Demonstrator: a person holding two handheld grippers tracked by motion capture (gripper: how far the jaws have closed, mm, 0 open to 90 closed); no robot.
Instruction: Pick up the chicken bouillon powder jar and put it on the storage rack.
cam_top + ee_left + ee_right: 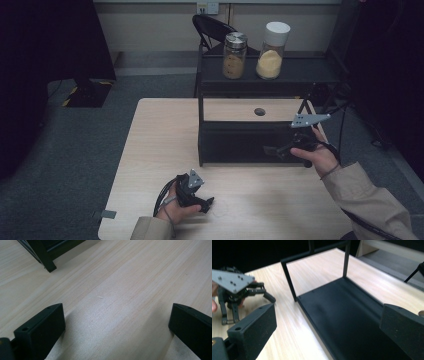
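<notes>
Wooden table (150,150); left gripper (207,204) and right gripper (272,149) fingers spread wide, empty.

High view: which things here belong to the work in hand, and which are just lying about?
In hand:
- black shelf rack
- left gripper, jaws open
- right gripper, jaws open, beside the rack's lower shelf

Likely next, judging by the rack:
- steel-lidded jar
- white-lidded jar

Lying about:
- folding chair

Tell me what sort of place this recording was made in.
Probably an office or lab room set up for recording, not a home kitchen: a plain wooden table on grey carpet, a black metal shelf rack holding two jars of dry goods, and a folding chair against the wall.
</notes>
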